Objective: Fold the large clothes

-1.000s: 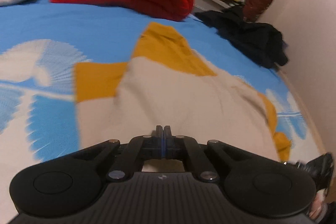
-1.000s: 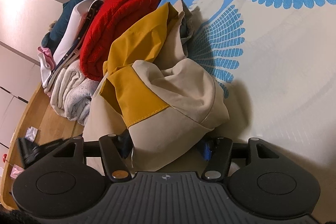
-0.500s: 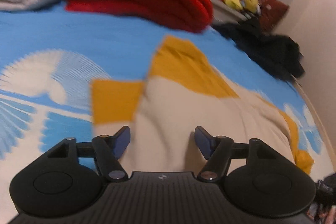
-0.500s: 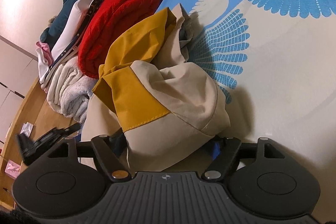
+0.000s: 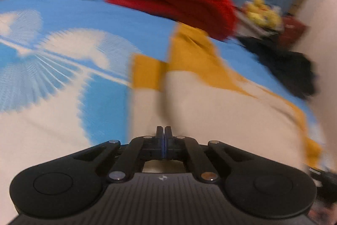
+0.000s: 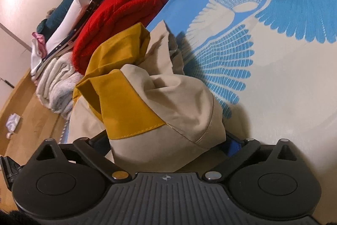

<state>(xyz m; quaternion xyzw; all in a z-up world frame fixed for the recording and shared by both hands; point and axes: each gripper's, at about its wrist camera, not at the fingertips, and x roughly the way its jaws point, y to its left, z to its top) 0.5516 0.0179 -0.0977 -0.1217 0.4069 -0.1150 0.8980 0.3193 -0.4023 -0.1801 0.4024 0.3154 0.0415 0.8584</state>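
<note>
Beige-and-mustard garment (image 6: 160,111) bunched on blue patterned bedspread (image 6: 284,81), just ahead of red folded pile (image 6: 118,20). Right gripper (image 6: 168,140) jaws just been opening, spread wide, garment's bulk between them. Left gripper (image 5: 163,136) clenched over beige fabric, a pinch not discernible.

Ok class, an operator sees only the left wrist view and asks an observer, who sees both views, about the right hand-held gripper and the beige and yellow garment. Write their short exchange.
Operator: Where is the right hand-held gripper?
Observer: The right hand-held gripper sits at the near end of the beige and yellow garment. Its jaws stand wide and have just been opening, with fabric between them.
Operator: Does the garment lie flat there?
Observer: No, it is bunched into a heap, with a yellow panel folded over the top.
</note>
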